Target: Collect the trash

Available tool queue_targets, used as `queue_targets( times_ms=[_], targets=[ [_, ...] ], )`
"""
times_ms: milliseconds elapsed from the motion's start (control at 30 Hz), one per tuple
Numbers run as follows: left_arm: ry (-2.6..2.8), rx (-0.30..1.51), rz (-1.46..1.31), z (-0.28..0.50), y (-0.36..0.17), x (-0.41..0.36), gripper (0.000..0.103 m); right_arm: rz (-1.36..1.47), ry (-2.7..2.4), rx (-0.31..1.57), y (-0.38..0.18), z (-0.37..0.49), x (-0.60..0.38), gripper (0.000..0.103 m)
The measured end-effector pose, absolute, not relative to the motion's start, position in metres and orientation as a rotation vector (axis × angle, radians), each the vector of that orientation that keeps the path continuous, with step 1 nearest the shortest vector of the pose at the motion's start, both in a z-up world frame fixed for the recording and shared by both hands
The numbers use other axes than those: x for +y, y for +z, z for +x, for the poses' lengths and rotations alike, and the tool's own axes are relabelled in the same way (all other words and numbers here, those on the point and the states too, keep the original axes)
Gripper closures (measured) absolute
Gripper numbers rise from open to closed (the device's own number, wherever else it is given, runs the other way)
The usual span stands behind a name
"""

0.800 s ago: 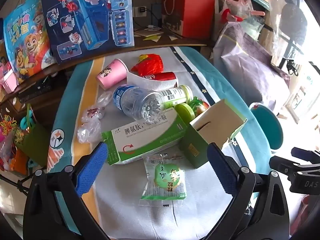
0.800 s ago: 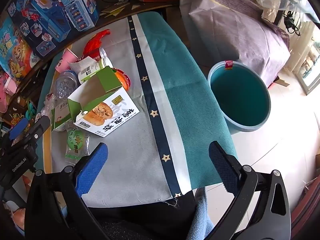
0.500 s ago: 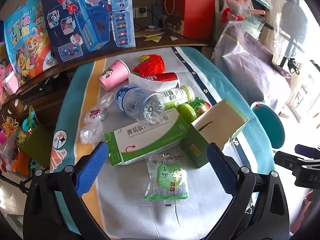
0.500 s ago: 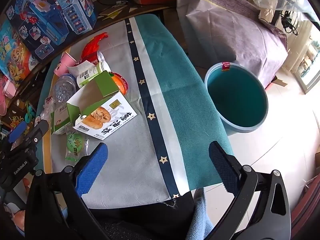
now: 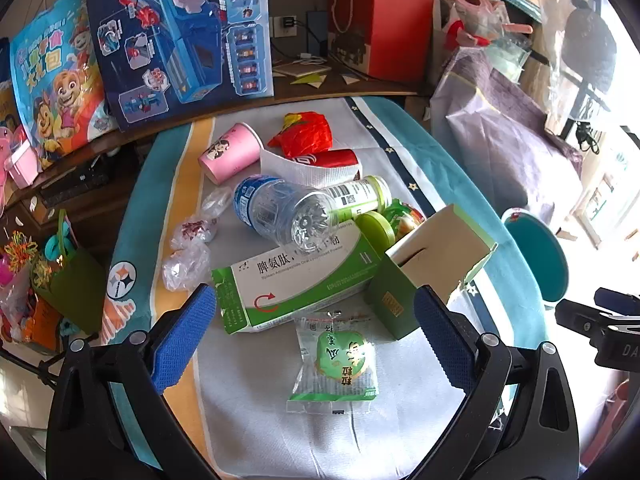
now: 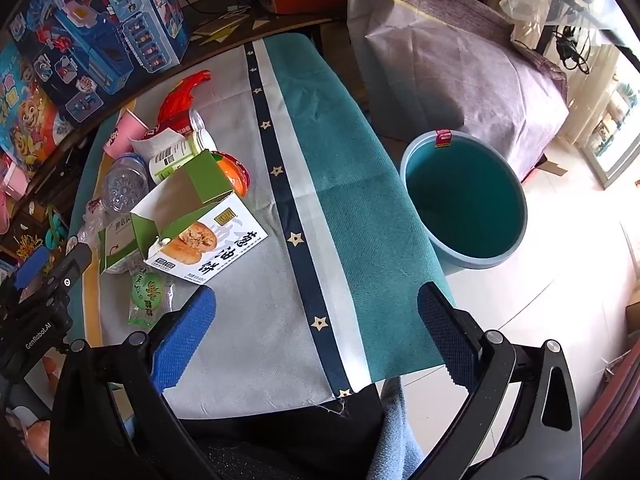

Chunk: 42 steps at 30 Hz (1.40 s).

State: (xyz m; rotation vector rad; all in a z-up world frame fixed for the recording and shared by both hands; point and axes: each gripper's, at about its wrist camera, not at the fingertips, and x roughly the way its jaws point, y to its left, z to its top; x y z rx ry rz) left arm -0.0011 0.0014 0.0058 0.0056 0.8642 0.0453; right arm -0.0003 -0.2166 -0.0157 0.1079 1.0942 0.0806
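Trash lies heaped on the striped cloth-covered table (image 5: 400, 432); both grippers gape wide, empty. Left gripper (image 5: 315, 334) should straddle the flat green-and-clear snack sachet (image 5: 334, 364), pinch low, then carry it to the round teal plastic bin (image 6: 464, 200).

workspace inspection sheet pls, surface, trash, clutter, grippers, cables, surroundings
surface: tablecloth with grey, teal and starred navy stripes, hanging over the edge.
job's things: snack packet nearest; medicine box, clear bottle, open pancake box, pink cup and red wrapper piled behind; teal bin on the floor, nothing seen inside.
clutter: toy boxes, red gift box.
grippers: left gripper open, empty; right gripper open, empty.
cables: plugs at wall socket.
surroundings: purple covered bundle.
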Motion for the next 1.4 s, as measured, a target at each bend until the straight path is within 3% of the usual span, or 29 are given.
queue_targets(
  times_ms=[1400],
  targets=[
    [0.014, 0.888, -0.087, 0.005, -0.001, 0.023, 0.004, 0.049, 0.095, 1.131, -0.001, 0.009, -0.184, 0.006]
  ],
)
